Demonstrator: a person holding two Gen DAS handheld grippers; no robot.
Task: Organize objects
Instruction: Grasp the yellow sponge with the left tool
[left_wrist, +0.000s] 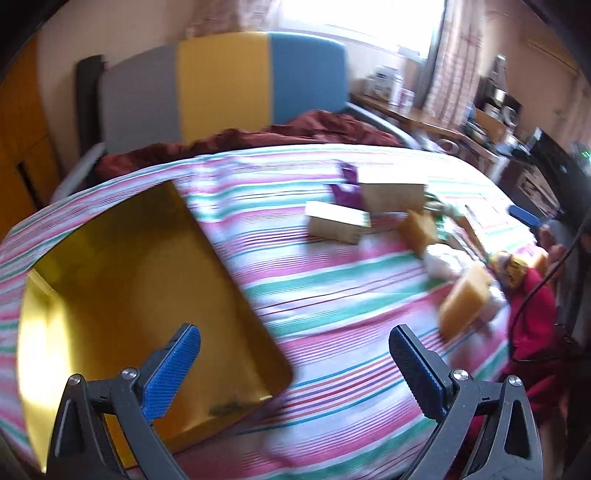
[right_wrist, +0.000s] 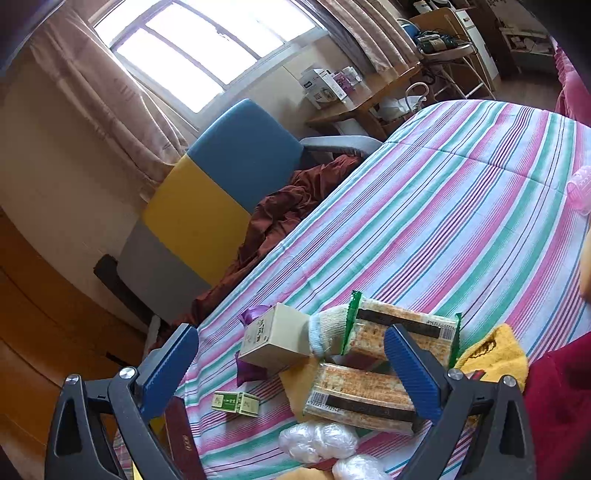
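Both tongs are spread wide with nothing in them. The right tongs (right_wrist: 291, 360) hang just above the pile on the striped bedspread (right_wrist: 443, 206), and right between the blue pads are two cracker packs (right_wrist: 364, 397) in crinkly clear wrap, one lying partly over the other. I'd guess those are light but crushable, and the film looks slippery, so pinching across the short width near the middle seems safer than grabbing a sealed end. Next to them sits a small cream box (right_wrist: 275, 338), stiff cardboard, probably the easiest grab since the flat sides give the pads something square to bite. A tiny green box (right_wrist: 235, 403) lies nearer the left pad, and the white bagged lumps (right_wrist: 317, 441) at the bottom look soft and squishy. The left tongs (left_wrist: 295, 367) hover over the bedspread with the gold tray (left_wrist: 129, 280) under the left pad; the tray looks bare, so I'd say that's where stuff goes. That view is blurry, so the far pile is hard to read.
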